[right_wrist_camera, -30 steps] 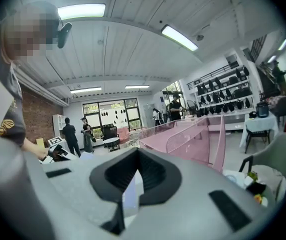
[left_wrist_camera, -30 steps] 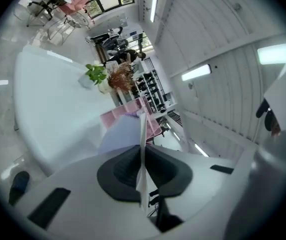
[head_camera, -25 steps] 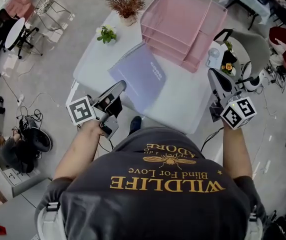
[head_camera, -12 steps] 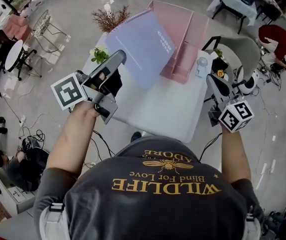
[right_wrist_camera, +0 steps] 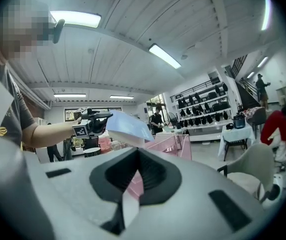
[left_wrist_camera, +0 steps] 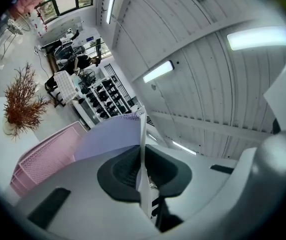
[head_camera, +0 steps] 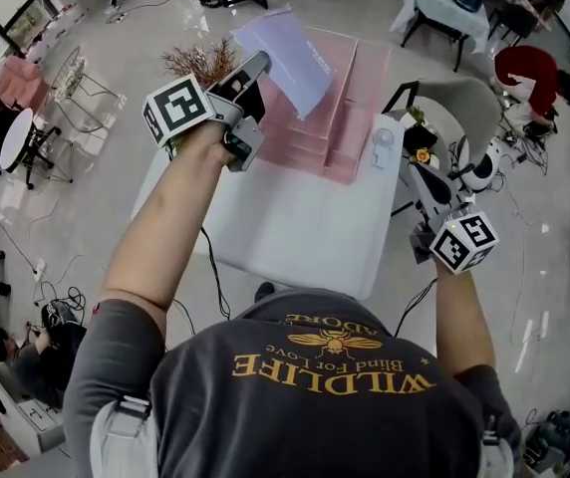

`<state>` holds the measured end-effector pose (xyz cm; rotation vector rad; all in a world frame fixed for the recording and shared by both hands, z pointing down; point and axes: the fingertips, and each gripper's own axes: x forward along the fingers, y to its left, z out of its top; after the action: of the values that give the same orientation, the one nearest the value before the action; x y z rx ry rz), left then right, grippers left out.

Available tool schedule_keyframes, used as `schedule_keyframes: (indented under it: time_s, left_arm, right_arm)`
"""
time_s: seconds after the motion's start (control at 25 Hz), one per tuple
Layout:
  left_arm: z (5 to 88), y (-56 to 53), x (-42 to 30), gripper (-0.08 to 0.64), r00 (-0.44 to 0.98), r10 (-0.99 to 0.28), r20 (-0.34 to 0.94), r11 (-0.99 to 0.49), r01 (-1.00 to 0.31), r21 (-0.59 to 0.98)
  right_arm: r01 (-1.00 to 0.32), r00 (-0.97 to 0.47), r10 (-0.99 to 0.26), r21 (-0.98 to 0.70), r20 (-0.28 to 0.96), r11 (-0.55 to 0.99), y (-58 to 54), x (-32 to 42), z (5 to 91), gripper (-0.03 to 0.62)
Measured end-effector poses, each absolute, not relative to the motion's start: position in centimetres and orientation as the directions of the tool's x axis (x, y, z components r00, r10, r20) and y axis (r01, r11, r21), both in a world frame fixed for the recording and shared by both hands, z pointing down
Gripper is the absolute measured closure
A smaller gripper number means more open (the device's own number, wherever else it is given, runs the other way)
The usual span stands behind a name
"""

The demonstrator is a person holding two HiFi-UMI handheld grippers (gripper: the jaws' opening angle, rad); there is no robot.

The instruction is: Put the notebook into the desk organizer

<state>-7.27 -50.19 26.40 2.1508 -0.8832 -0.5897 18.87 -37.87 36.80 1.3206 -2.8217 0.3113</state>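
The desk organizer [head_camera: 350, 118], a pink mesh tray set, is taken as the landmark. It is seen on the far half of a white table [head_camera: 295, 227].

Nearest of all, the right gripper [head_camera: 425, 179] is held near and to the right of the organizer, just off the table's right edge and well apart from the pink mesh. Its jaws are seen drawn close together, and nothing is caught between them.

Farther on, at the organizer's left side, the left gripper [head_camera: 257, 68] is held up on an outstretched arm. Its jaws are closed tight on the notebook [head_camera: 290, 48], which is pinched by one edge between the dark pads. The notebook, with a lavender cover and a spiral binding, is carried tilted in the air over the organizer's far left part. It is not yet lodged in any compartment.

A small white round object [head_camera: 383, 147] is set just beside the organizer's right wall. A pot of dried reddish twigs [head_camera: 200, 63] is placed left of the organizer, near the table's far left corner. Beyond the organizer's right side, off the table, a grey chair [head_camera: 479, 98] can be seen. Farther still, a person in red [head_camera: 529, 68] is seen.
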Motion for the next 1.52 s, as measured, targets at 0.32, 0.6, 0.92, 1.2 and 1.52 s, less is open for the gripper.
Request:
schedule_keyframes:
  time_s: [0.32, 0.6, 0.92, 1.2, 1.52]
  left_arm:
    - [27.5, -53.3, -7.3, 0.531, 0.617, -0.763, -0.195, -0.489, -0.353, 0.797]
    - [35.2, -55.0, -9.7, 0.531, 0.508, -0.856, -0.095, -0.317, -0.369, 0.874]
    - [43.3, -53.2, -10.8, 0.531, 0.462, -0.860, 0.217, -0.083, -0.546, 0.833]
    - [45.7, -53.2, -10.5, 0.529, 0.415, -0.822, 0.389, -0.029, -0.713, 0.701]
    - [47.6, -53.9, -9.8, 0.429, 0.222, -0.755, 0.618, -0.115, -0.971, 0.207]
  right_arm:
    - [-0.777, -0.624, -0.776, -0.170, 0.086, 0.606, -36.4, 18.6, 37.5, 0.592]
    - [-0.777, -0.624, -0.776, -0.179, 0.092, 0.604, -36.9, 19.1, 37.9, 0.592]
    - [-0.769, -0.634, -0.768, -0.182, 0.092, 0.613, -36.8, 18.7, 38.3, 0.592]
    - [-0.764, -0.641, -0.762, -0.174, 0.093, 0.622, -36.2, 18.4, 38.2, 0.592]
    - [-0.770, -0.635, -0.767, -0.168, 0.094, 0.616, -35.6, 18.2, 37.8, 0.592]
